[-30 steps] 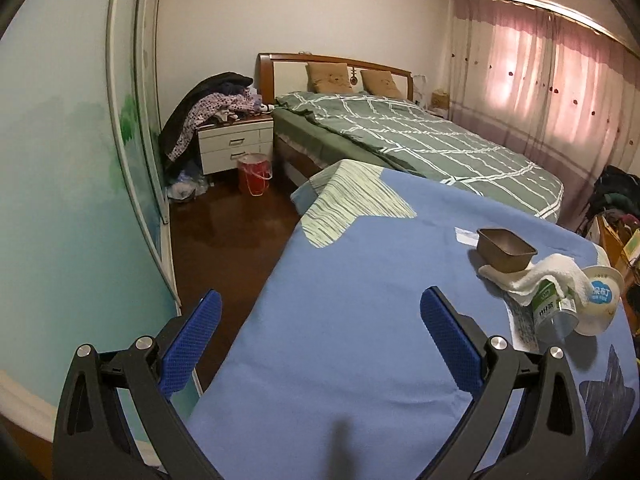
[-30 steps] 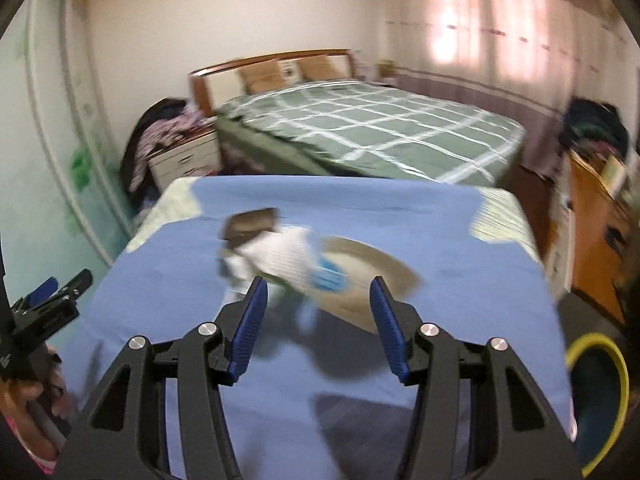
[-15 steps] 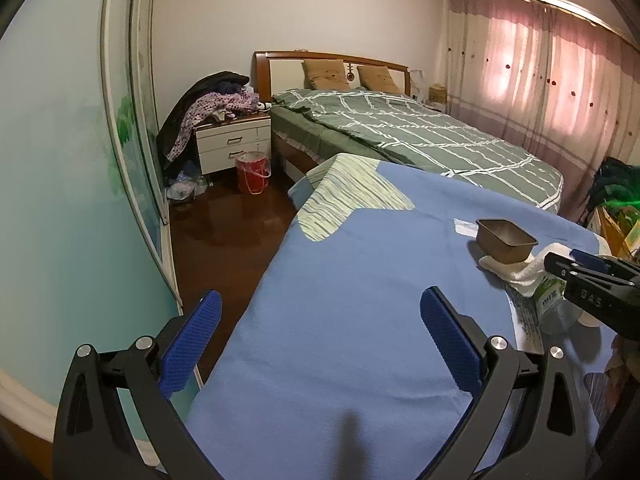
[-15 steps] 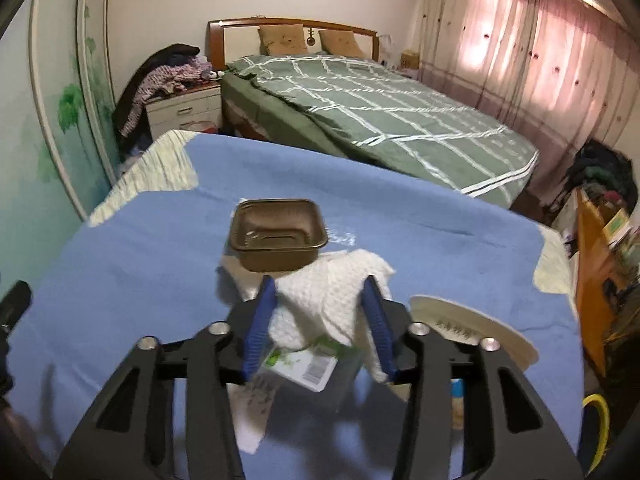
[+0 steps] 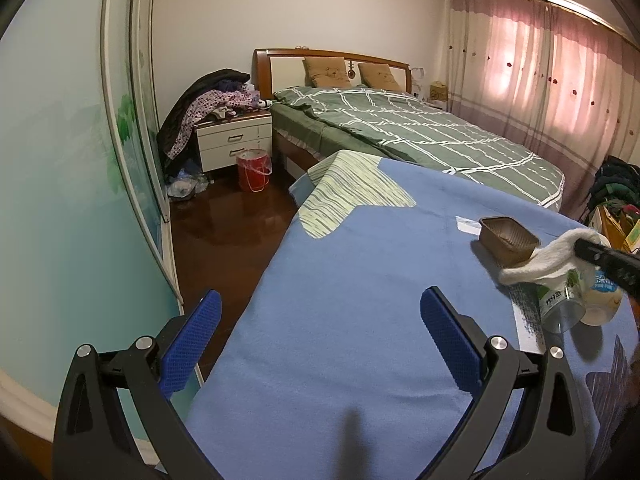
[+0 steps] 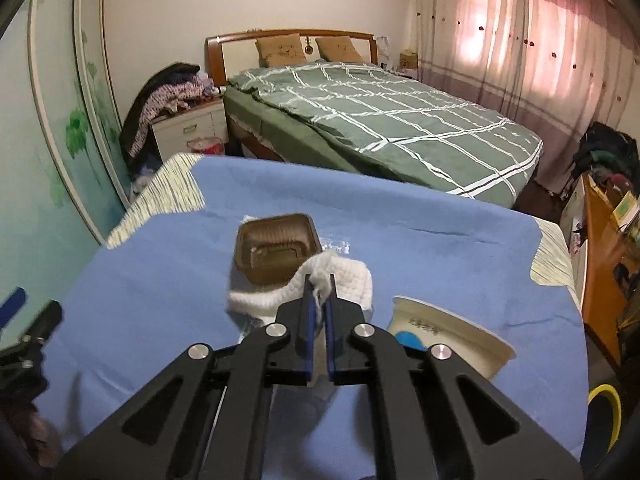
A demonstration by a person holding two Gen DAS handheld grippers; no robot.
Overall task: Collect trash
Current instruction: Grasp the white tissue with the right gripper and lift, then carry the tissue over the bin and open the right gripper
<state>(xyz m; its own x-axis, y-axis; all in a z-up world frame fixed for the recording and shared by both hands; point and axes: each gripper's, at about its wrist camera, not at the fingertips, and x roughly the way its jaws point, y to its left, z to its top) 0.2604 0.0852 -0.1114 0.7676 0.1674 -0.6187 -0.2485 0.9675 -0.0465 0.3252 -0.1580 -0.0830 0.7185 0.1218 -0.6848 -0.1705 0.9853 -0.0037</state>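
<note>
My right gripper (image 6: 319,280) is shut on a white crumpled paper towel (image 6: 352,276), pinching a fold of it between its blue pads; the towel (image 5: 544,256) is lifted at that end. Just beyond it sits a brown plastic tray (image 6: 276,248) (image 5: 506,236) on the blue table cover (image 6: 420,240). A white paper bowl (image 6: 444,332) lies on its side to the right. A clear plastic bottle (image 5: 558,306) with a green label lies under the towel on a printed paper (image 5: 528,316). My left gripper (image 5: 316,334) hangs open over the near left of the cover, holding nothing.
A bed with a green checked quilt (image 5: 420,136) stands behind the table. A nightstand (image 5: 232,142) piled with clothes and a red bucket (image 5: 253,170) are at the back left. A yellow-rimmed bin (image 6: 604,412) is on the floor at the right, beside a wooden cabinet (image 6: 608,248).
My right gripper moved forward over the towel and its jaws came together on it, lifting a fold. The left gripper stayed where it was, still open.
</note>
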